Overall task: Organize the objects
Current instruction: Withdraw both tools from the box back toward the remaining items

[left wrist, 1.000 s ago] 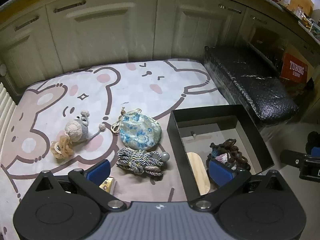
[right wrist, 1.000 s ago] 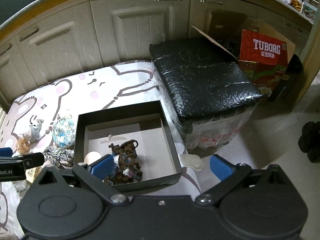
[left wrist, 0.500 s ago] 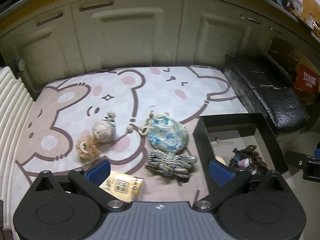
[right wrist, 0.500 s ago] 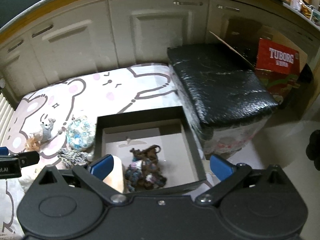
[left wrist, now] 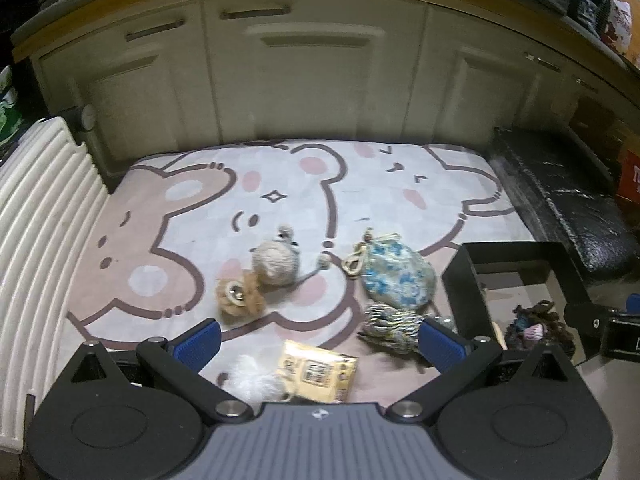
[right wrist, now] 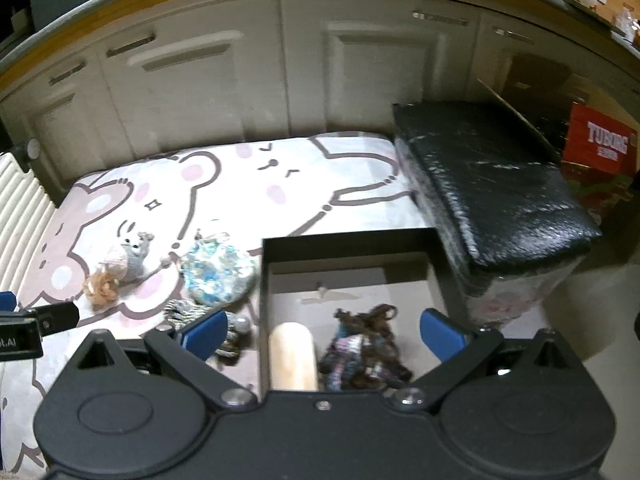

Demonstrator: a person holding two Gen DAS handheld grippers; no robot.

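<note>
1. Both tools gape, empty: left tool [left wrist: 316, 338] above the yellow packet [left wrist: 318, 372], right tool [right wrist: 324, 330] over the black box [right wrist: 434, 276].
2. At 12 o'clock lie the rope bundle [left wrist: 386, 326], floral pouch [left wrist: 396, 278] and knitted mouse [left wrist: 276, 266]; descend squarely and pinch centrally.
3. Beyond, the bear-print mat [left wrist: 180, 216] meets cream cabinets [left wrist: 312, 80].

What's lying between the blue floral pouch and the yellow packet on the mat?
In the left wrist view, the twisted rope bundle lies between the blue floral pouch and the yellow packet.
</note>
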